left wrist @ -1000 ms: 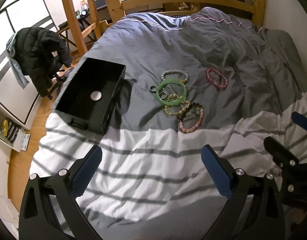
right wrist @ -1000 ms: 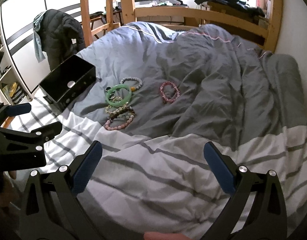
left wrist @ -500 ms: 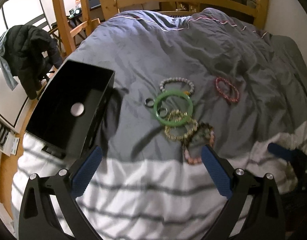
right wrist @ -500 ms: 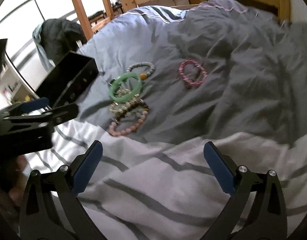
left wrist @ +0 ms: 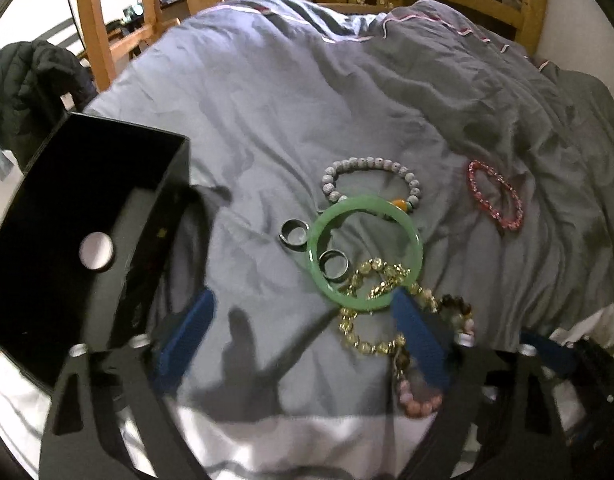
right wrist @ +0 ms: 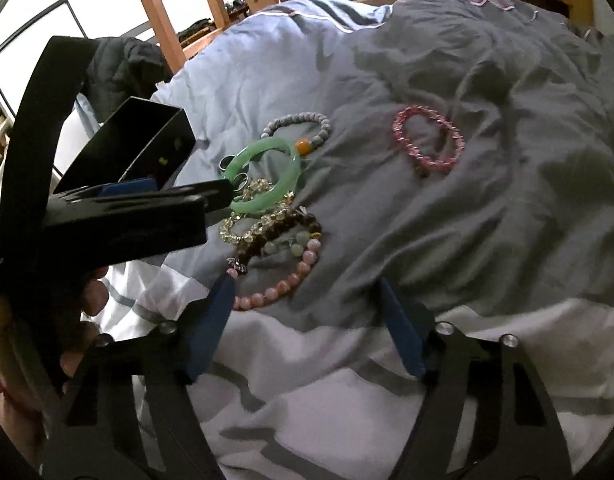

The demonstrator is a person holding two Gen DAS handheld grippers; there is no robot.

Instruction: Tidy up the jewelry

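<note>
On the grey duvet (left wrist: pixel 307 92), a green bangle (left wrist: pixel 365 254), two rings, and beaded bracelets are seen heaped beside the black box (left wrist: pixel 87 240), while the left gripper (left wrist: pixel 303 328) and right gripper (right wrist: pixel 307 320) are being closed with nothing pinched between their jaws.

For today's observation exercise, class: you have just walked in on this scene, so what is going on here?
A person holds a gripper in each hand above a bed, starting to tidy jewelry. Bracelets and rings lie in a loose pile on the grey duvet: a green bangle, a gold bead bracelet, a grey bead bracelet, with a pink bracelet lying apart. An open black box sits beside them. The left gripper and the right gripper are both closing, but neither grips anything yet.
</note>
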